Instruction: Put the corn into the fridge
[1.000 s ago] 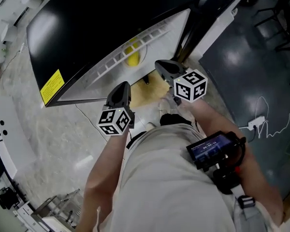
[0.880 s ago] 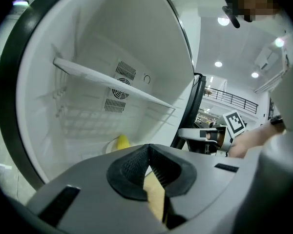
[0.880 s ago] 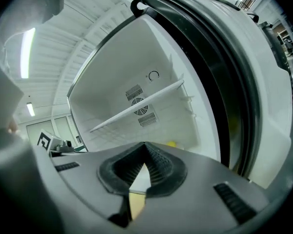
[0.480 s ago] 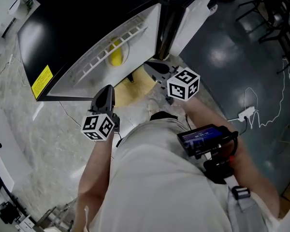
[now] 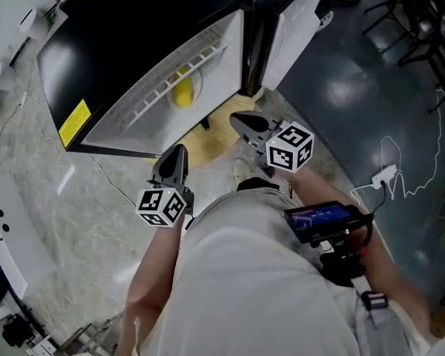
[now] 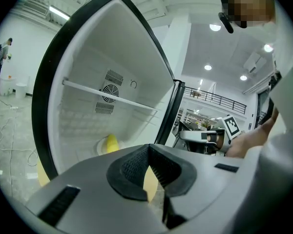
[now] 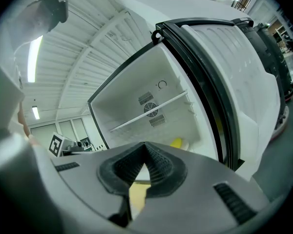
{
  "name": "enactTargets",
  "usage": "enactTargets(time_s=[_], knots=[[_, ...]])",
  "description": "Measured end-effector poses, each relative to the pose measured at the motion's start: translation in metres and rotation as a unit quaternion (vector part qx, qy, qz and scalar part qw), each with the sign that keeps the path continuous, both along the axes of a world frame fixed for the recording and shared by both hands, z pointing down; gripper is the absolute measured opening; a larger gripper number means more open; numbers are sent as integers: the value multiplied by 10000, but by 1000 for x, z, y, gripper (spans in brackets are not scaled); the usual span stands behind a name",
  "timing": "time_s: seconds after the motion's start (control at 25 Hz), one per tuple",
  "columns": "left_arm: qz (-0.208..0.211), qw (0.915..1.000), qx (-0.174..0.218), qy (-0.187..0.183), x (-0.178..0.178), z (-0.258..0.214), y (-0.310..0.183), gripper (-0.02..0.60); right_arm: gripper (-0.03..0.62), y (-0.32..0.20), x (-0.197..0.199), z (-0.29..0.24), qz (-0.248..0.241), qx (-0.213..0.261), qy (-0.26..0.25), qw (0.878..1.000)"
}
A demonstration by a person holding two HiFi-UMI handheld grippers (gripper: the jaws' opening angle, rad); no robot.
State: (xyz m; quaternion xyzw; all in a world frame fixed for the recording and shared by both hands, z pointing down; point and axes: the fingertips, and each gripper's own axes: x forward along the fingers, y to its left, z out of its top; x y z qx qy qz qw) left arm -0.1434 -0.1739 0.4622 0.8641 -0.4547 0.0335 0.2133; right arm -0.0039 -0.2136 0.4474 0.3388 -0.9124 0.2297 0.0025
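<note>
The corn [image 5: 182,91] is yellow and lies on a small white plate inside the open fridge [image 5: 126,43], on the white floor of the compartment. It also shows in the left gripper view as a yellow corn [image 6: 111,143] and in the right gripper view as a corn [image 7: 176,143] below the shelf rail. My left gripper [image 5: 179,150] is held short of the fridge opening, shut and empty. My right gripper [image 5: 239,118] is beside it, nearer the door edge, and its jaws meet with nothing between them. Both point toward the compartment.
The fridge door [image 5: 300,13] stands open at the right of the opening. A yellowish board [image 5: 211,141] lies on the floor under the fridge front. A white power strip with a cable [image 5: 383,175] lies on the dark floor to the right.
Both grippers have drawn back a little from the fridge opening toward the body, still shut and empty. The corn has stayed on its plate.
</note>
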Motion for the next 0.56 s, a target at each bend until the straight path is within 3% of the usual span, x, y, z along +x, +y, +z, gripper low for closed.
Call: enactTargets(time_s=[0.56], knots=[[-18, 10000, 57, -55, 1, -4, 1, 8, 9, 3, -12, -8, -171, 180, 10, 9997]])
